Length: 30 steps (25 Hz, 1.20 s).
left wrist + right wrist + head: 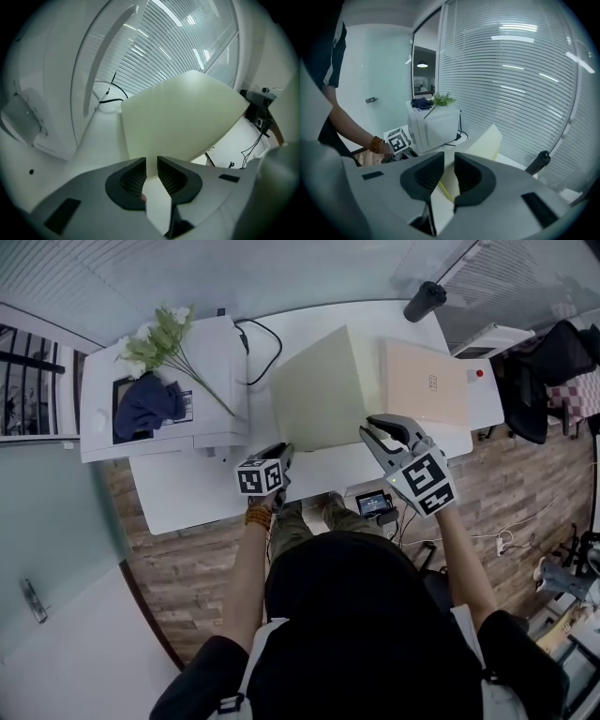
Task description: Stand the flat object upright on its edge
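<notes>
While cream panel [323, 390] stood tilted on white table [187, 493], I saw left gripper [151, 161] pinching its near edge, right gripper [449, 157] jaws narrow, clamped on its corner.

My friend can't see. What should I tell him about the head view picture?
A pale cream board is tipped up on a white table, its near edge pinched by the left gripper and right gripper. A printer topped with flowers sits at left.

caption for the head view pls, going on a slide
Left claw and right claw grip the near edge of a cream board tilted up off the white table
</notes>
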Available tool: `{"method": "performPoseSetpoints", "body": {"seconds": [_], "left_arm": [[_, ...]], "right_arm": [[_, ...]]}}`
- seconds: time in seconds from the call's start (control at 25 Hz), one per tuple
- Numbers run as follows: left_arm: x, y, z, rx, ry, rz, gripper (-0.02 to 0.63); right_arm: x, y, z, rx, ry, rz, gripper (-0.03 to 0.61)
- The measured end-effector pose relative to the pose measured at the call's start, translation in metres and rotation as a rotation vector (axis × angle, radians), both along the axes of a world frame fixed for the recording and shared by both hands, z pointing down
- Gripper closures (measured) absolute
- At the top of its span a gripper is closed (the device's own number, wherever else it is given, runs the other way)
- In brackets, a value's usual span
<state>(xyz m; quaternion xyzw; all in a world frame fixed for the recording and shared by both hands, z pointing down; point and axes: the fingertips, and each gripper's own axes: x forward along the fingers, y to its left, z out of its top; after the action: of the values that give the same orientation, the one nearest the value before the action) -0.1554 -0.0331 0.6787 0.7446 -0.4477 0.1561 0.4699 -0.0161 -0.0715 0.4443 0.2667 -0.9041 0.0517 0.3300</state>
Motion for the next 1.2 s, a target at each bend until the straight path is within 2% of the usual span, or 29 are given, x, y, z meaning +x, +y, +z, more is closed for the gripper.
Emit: {"method": "performPoseSetpoints", "body": {"seconds": [0.12, 0.36, 0.68, 0.84, 1.0, 1.2], "left_arm": [[-0.005, 0.001, 0.002, -0.002, 0.006, -0.008, 0.54], [-0.017, 0.003, 0.009, -0.013, 0.028, -0.048, 0.514], [-0.024, 0.006, 0.015, -0.029, 0.042, -0.046, 0.49], [-0.029, 0.009, 0.018, -0.029, 0.025, -0.043, 0.482], [-0.032, 0.014, 0.018, -0.026, 0.029, -0.031, 0.455], [-0.034, 0.021, 0.009, 0.019, -0.01, 0.008, 0.427]], "right_arm": [[-0.019, 0.005, -0.006, 0.047, 0.049, -0.045, 0.518], [-0.051, 0.014, -0.016, 0.084, 0.138, -0.096, 0.518], [-0.094, 0.027, -0.021, 0.142, 0.242, -0.183, 0.518], [-0.116, 0.034, -0.022, 0.148, 0.273, -0.213, 0.518], [-0.133, 0.04, -0.021, 0.192, 0.317, -0.24, 0.518], [-0.151, 0.047, -0.021, 0.208, 0.302, -0.256, 0.505]]}}
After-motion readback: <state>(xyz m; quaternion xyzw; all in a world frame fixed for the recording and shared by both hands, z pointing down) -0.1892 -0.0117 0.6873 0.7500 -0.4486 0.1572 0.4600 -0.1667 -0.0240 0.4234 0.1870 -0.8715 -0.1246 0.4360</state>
